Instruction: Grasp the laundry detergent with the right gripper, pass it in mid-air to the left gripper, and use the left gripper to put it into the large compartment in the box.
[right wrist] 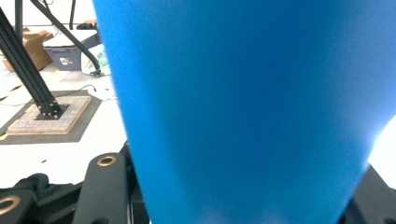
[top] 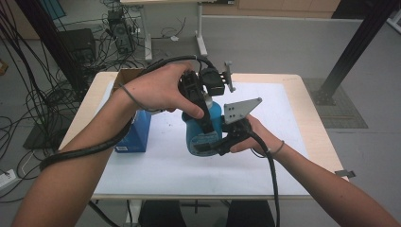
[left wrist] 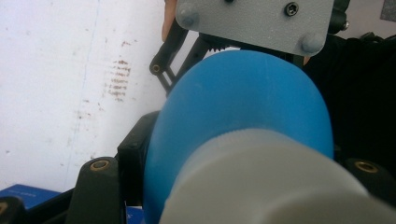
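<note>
A blue plastic bottle [top: 201, 135] is held above the table between both grippers. My left gripper [top: 202, 111] comes down from above, shut on the bottle's white ribbed cap [left wrist: 271, 182], which sits between its jaws in the left gripper view above the blue shoulder [left wrist: 243, 102]. My right gripper [top: 215, 147] comes in from the right and is shut on the bottle's lower body [right wrist: 243, 102], with a black jaw on either side of it. Its grey three-cornered plate [top: 240, 109] stands just right of the bottle.
A dark blue box [top: 135, 132] stands on the white sheet [top: 156, 165] left of the bottle, under the left forearm. A brown cardboard box [top: 126, 74] sits at the table's far left corner. Cables and a black frame post [top: 354, 47] lie beyond the table.
</note>
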{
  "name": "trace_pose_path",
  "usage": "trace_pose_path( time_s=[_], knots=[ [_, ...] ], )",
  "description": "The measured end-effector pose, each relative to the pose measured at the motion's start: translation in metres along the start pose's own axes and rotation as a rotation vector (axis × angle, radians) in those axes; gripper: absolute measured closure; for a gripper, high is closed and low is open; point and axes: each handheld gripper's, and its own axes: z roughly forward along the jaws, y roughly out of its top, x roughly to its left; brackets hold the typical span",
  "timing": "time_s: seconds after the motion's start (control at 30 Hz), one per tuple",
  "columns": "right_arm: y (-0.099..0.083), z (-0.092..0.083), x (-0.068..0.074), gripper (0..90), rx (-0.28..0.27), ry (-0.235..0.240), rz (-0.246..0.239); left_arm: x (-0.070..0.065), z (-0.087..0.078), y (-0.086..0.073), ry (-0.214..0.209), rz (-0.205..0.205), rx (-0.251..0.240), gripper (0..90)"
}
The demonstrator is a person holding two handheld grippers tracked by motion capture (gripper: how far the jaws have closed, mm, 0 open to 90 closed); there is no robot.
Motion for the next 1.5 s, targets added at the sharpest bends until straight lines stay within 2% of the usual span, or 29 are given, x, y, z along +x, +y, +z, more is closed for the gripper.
trace_pose_path(
  time_s=[0.6,0.63,0.77,0.8,0.97,1.03,1.2,1.23,1.37,1.4,1.5],
  knots=[
    [0.0,0.0,-0.001,39.6,-0.022,0.012,0.01,-0.002,-0.002,0.007,0.011,-0.01,0.027,37.4],
    [0.0,0.0,-0.001,39.6,-0.022,0.012,0.01,-0.001,-0.002,0.008,0.012,-0.021,0.026,37.4],
    [-0.003,0.0,-0.003,27.3,-0.027,0.004,0.038,0.001,-0.001,0.008,0.022,-0.032,0.029,38.2],
    [-0.003,0.0,-0.003,27.3,-0.027,0.004,0.038,0.001,-0.001,0.008,0.022,-0.032,0.029,38.4],
    [-0.006,-0.002,-0.007,16.3,-0.021,0.003,0.071,0.002,-0.002,0.006,0.022,-0.034,0.042,38.4],
    [-0.006,-0.003,-0.008,10.1,-0.031,-0.011,0.073,0.002,-0.002,0.005,0.022,-0.035,0.043,38.4],
    [-0.007,-0.004,-0.01,6.3,-0.01,-0.021,0.059,0.004,0.0,0.004,0.023,-0.049,0.047,38.4],
    [-0.008,-0.006,-0.009,6.0,-0.016,-0.03,0.043,0.005,0.0,0.004,0.021,-0.049,0.056,38.4],
    [-0.009,-0.008,-0.009,5.6,0.001,-0.028,0.042,0.006,0.001,0.003,0.021,-0.06,0.046,38.5],
    [-0.009,-0.009,-0.009,4.5,0.006,-0.032,0.037,0.006,0.0,0.003,0.016,-0.057,0.066,38.5],
    [-0.009,-0.012,-0.008,4.7,0.027,-0.035,0.023,0.007,0.001,0.004,0.018,-0.067,0.071,38.7]
  ],
)
